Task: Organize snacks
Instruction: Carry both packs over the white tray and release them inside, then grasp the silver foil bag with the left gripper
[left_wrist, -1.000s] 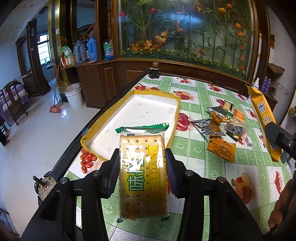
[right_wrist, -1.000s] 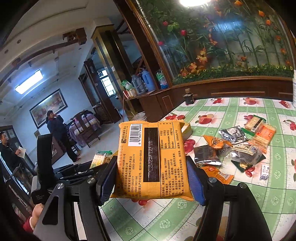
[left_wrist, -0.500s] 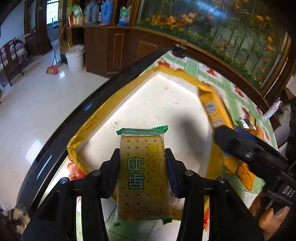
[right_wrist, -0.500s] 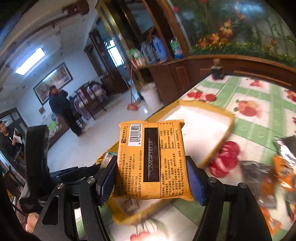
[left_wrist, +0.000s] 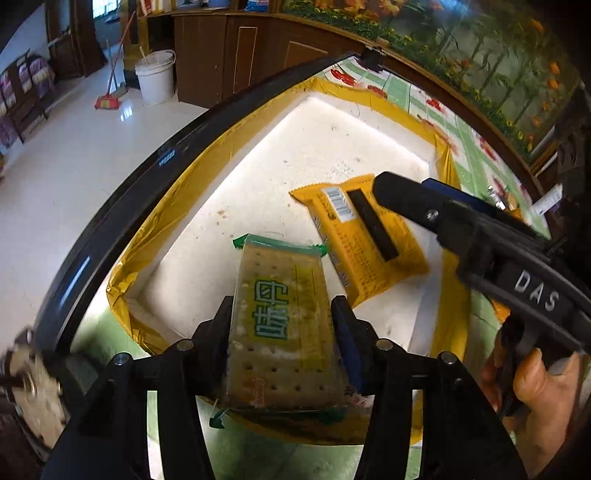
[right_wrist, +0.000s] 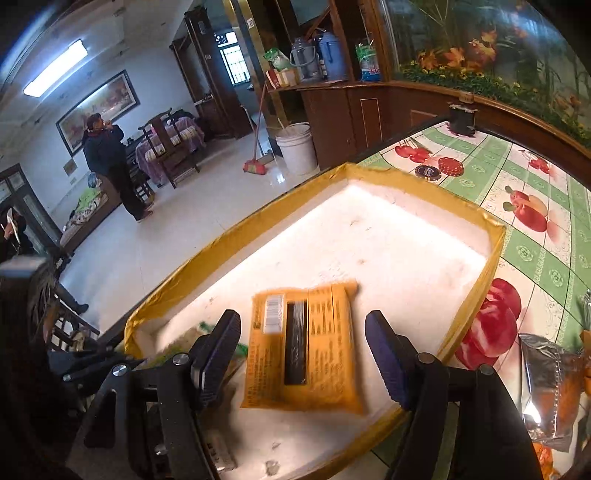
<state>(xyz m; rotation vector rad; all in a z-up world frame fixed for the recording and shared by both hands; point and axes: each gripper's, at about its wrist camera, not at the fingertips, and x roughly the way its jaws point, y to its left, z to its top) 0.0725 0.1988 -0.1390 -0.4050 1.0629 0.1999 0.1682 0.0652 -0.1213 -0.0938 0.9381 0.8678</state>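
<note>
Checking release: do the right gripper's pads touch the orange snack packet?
Apart. Right wrist view shows white tray floor between both fingers and the orange snack packet.

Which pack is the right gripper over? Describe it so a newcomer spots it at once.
Find the white foam tray with the gold taped rim on the fruit-print tablecloth. Flat on its floor, between the right gripper's open jaws, lies the orange pack. Its barcode and black stripe face up, unlike the clear cracker pack with green ends beside it.

Both wrist cameras look steeply down, close over the yellow-rimmed white tray, which both views share.
</note>
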